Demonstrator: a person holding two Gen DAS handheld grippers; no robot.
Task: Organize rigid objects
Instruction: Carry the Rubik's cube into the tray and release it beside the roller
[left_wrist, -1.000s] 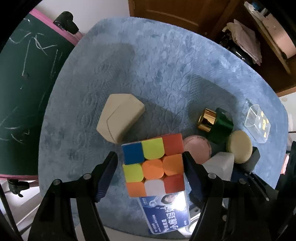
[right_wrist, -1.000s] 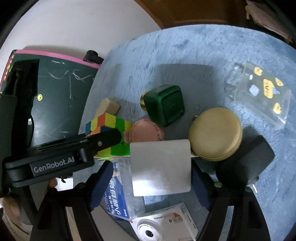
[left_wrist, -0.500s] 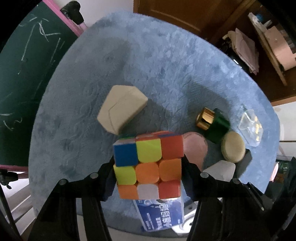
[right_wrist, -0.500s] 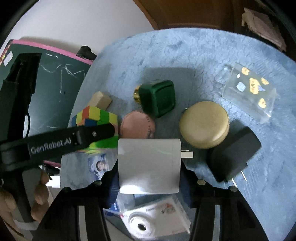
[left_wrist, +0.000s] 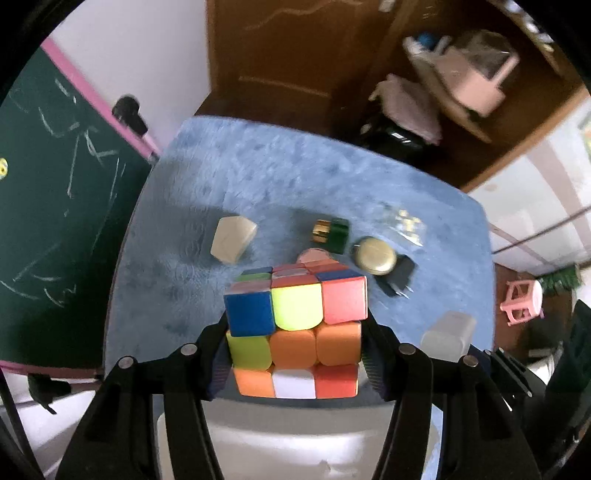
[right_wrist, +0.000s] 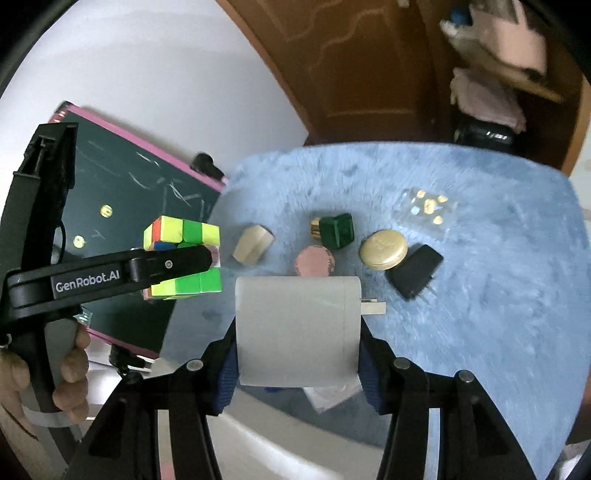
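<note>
Both hand-held grippers now carry a load clear of the blue counter (left_wrist: 192, 229), where a second ago each object sat on it between open jaws. The left hand-held gripper (left_wrist: 295, 354) has its jaws closed about halfway, the pads pressing the 2 sides of the colour cube (left_wrist: 295, 332); the jaws closed on it within the last second. The right hand-held gripper (right_wrist: 297, 354) is clamped on the white charger block (right_wrist: 297, 328), its plug prong sticking out to the right, and this grip also closed within that second. In the right wrist view the cube hangs in the air to the left of the counter edge, in front of the chalkboard (right_wrist: 122, 177).

Still on the counter are the beige block (right_wrist: 253, 244), the green bottle (right_wrist: 334, 229), the pink disc (right_wrist: 314, 261), the round tin (right_wrist: 384, 248), the black adapter (right_wrist: 415, 271) and the clear case (right_wrist: 430, 208). So 2 pieces look picked and in transit, with placement not yet done.
</note>
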